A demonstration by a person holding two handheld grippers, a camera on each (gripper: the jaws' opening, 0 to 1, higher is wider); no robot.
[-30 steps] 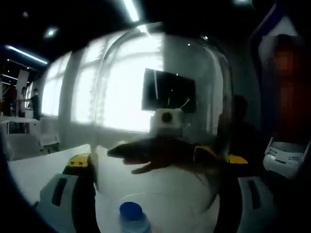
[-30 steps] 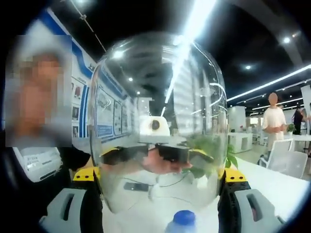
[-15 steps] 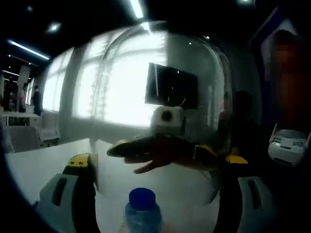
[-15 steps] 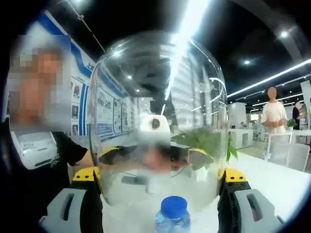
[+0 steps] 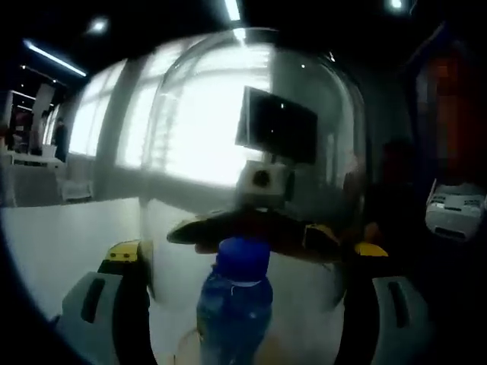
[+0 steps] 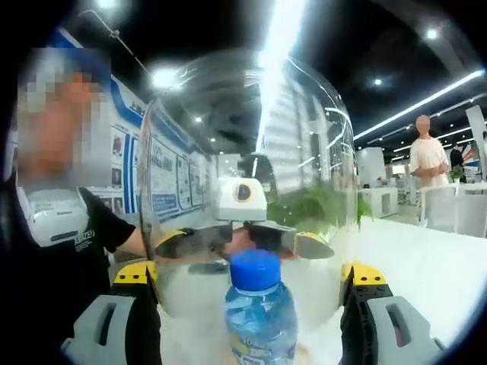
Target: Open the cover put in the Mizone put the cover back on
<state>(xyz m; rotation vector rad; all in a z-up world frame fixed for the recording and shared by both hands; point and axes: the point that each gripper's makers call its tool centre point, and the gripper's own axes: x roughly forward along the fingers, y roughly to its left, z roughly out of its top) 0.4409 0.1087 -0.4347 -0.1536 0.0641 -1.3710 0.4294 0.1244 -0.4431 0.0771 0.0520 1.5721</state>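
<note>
A clear glass dome cover (image 5: pixel 304 114) stands upright between the yellow-tipped jaws of my left gripper (image 5: pixel 247 255), which is shut on its sides. In the right gripper view the same dome (image 6: pixel 221 122) is clamped by my right gripper (image 6: pixel 247 277) from the opposite side. Each gripper shows through the glass in the other's view: the right gripper (image 5: pixel 255 228), the left gripper (image 6: pixel 243 239). A Mizone bottle (image 5: pixel 234 308) with a blue cap stands on the table under the dome's open bottom, its cap (image 6: pixel 255 270) level with the jaws.
A white table (image 5: pixel 53 236) spreads below, also bright at the right (image 6: pixel 434 258). The person holding the grippers wears a black shirt (image 6: pixel 72 243). Another person (image 6: pixel 428 163) stands far right near chairs. A green plant (image 6: pixel 316 205) and a dark screen (image 5: pixel 278 125) lie behind.
Both views and the dome have come down: the bottle, just a cap at the bottom edge before, now reaches up to the level of the jaws. Both grips are unchanged.
</note>
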